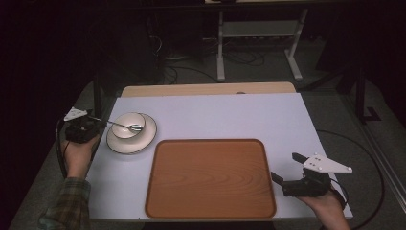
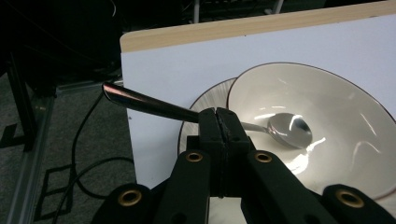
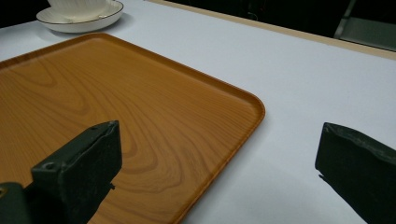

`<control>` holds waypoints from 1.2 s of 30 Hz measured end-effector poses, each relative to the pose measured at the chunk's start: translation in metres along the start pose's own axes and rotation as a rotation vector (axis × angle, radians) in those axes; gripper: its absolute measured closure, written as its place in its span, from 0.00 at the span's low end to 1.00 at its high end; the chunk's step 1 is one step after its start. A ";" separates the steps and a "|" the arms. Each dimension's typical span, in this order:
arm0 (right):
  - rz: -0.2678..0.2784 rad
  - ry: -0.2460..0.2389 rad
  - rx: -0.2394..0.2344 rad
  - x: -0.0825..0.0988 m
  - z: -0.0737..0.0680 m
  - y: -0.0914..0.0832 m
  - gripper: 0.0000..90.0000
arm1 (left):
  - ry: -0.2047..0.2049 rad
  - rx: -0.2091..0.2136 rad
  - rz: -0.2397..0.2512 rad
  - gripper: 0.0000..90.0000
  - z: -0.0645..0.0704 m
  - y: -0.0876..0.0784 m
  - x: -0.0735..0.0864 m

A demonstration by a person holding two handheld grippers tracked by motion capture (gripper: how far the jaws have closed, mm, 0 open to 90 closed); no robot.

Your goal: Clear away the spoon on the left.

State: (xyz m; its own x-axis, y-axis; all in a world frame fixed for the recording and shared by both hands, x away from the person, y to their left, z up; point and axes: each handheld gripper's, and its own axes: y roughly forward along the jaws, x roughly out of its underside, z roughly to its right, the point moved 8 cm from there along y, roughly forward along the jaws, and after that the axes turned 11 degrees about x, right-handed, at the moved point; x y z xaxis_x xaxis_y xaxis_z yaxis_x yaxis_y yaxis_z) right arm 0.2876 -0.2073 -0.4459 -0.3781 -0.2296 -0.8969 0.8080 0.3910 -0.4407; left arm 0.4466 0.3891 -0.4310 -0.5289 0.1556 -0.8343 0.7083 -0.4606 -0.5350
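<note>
A white bowl (image 1: 128, 124) stands on a white plate (image 1: 143, 142) with a dark rim at the table's left. A metal spoon (image 2: 154, 106) has its head inside the bowl (image 2: 336, 116), and my left gripper (image 2: 219, 122) is shut on its handle at the table's left edge. In the high view the left gripper (image 1: 98, 123) sits just left of the plate, the spoon (image 1: 125, 126) reaching into the bowl. My right gripper (image 1: 286, 167) stands open at the table's right front, beside the wooden tray (image 1: 210, 177); nothing lies between its jaws.
The wooden tray (image 3: 116, 107) fills the front middle of the white table (image 1: 230, 115). The plate and bowl (image 3: 79, 11) show far off in the right gripper view. Cables and a desk frame (image 1: 258, 38) lie on the floor beyond the table.
</note>
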 end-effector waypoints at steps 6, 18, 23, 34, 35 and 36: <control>-0.001 0.000 0.000 0.000 0.000 0.000 0.00 | -0.008 -0.004 -0.010 0.99 -0.005 0.009 -0.006; 0.000 0.000 0.000 0.001 0.001 0.000 0.00 | -0.043 -0.001 0.039 0.95 -0.003 -0.001 -0.003; 0.000 -0.001 0.000 0.000 0.000 0.000 0.00 | -0.060 -0.008 0.044 0.85 -0.002 -0.006 0.002; -0.002 -0.008 -0.001 0.001 -0.001 0.000 0.00 | -0.110 0.005 0.055 0.46 -0.001 0.001 0.003; -0.002 -0.008 -0.001 0.001 -0.001 0.000 0.00 | -0.110 0.005 0.055 0.44 -0.001 0.001 0.003; -0.003 -0.011 -0.002 0.001 -0.001 0.001 0.00 | -0.116 0.002 0.059 0.43 -0.002 0.003 -0.001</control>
State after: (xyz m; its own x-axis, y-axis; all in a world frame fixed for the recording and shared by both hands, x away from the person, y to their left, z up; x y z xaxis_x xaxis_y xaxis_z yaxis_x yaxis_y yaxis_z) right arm 0.2874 -0.2063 -0.4469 -0.3759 -0.2403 -0.8950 0.8061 0.3916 -0.4437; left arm 0.4505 0.3895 -0.4326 -0.5368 0.0262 -0.8433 0.7391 -0.4676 -0.4849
